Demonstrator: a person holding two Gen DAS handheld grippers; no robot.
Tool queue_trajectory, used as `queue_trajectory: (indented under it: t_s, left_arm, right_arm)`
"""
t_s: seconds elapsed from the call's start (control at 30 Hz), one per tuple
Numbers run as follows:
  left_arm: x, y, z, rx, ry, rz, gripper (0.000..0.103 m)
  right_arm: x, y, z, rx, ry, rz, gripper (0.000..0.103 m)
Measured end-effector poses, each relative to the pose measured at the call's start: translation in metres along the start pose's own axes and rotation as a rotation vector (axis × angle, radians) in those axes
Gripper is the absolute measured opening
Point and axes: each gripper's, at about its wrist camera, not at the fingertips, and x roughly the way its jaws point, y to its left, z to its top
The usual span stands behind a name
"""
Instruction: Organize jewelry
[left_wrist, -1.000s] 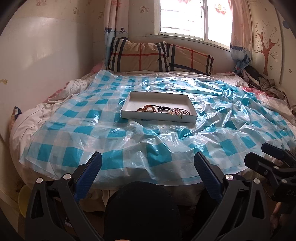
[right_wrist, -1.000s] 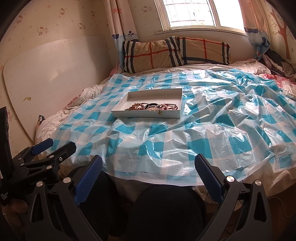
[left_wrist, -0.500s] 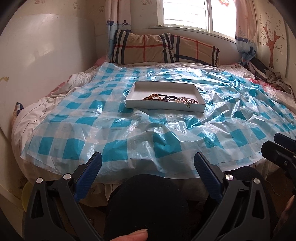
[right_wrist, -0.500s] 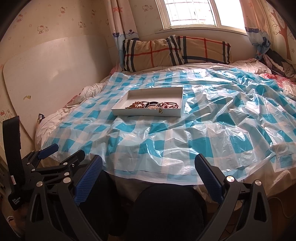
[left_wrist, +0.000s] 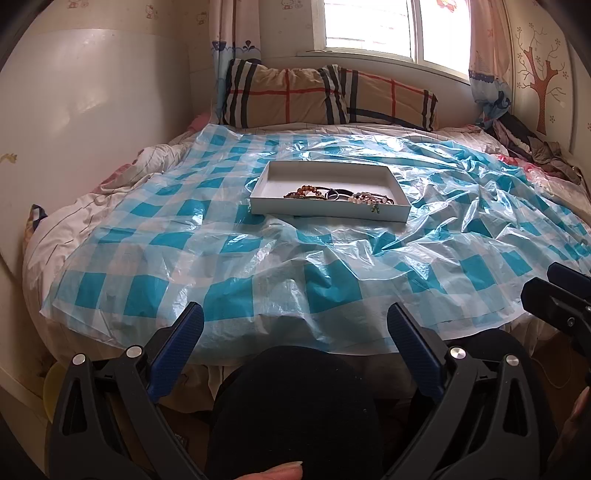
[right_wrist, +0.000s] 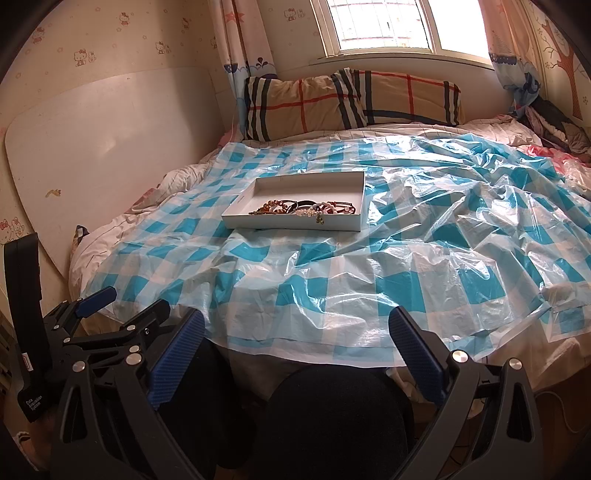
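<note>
From the left wrist view, the left gripper (left_wrist: 295, 328) hangs at the foot of the bed (left_wrist: 55, 236), its blue-padded fingers (left_wrist: 177, 349) spread wide with nothing between them. Ahead, a white tray (left_wrist: 328, 212) sits on the blue-and-white checked plastic sheet (left_wrist: 295, 277), well apart from the gripper. The jewelry (left_wrist: 338, 194) lies in a loose row along the tray's near side: amber beads to the left, dark bands in the middle, pale beads to the right. A plaid pillow (left_wrist: 288, 98) leans under the window (left_wrist: 373, 26). At the right edge, the other tool's tips poke in.

Over to the right wrist view: the right gripper (right_wrist: 297, 330) is also low at the bed's edge, fingers (right_wrist: 415, 354) wide apart and empty. The same tray (right_wrist: 295, 221) sits left of centre with the jewelry (right_wrist: 303, 208) bunched at its front wall. The left gripper (right_wrist: 125, 304) shows at lower left, beside the right one, its fingers parted.
</note>
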Motion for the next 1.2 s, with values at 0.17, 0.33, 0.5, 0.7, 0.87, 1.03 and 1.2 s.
queue_trajectory:
  t_s: [0.17,0.33,0.5,0.7,0.87,1.03,1.2]
  left_arm:
    - [-0.0001,-0.0001,0.0,-0.003,0.0,-0.001,0.096]
    - [0.0,0.0001,0.0,-0.002,0.0,-0.001,0.096]
    - [0.0,-0.0001,0.0001,-0.003,0.001,-0.001,0.096]
    - [0.0004,0.0006,-0.0001,-0.003,0.001,-0.001,0.096]
    - [0.0004,0.0008,0.0,-0.004,0.002,-0.001,0.096]
    - [0.0009,0.0015,-0.0005,-0.005,0.003,-0.002,0.096]
    - [0.001,0.0015,0.0,-0.004,0.002,-0.001,0.096]
  right_arm:
    - [0.0002,-0.0003,0.0004,0.001,0.002,0.0,0.096]
    - [0.0015,-0.0023,0.0001,0.001,0.005,0.001,0.096]
    - [0.0015,-0.0021,0.0002,0.001,0.004,0.0,0.096]
    - [0.0016,-0.0026,0.0007,0.001,0.004,0.0,0.096]
    - [0.0018,-0.0027,0.0007,0.001,0.006,0.001,0.096]
    - [0.0016,-0.0025,0.0005,0.0,0.006,0.001,0.096]
    - [0.0019,-0.003,0.0016,0.0,0.007,0.001,0.096]
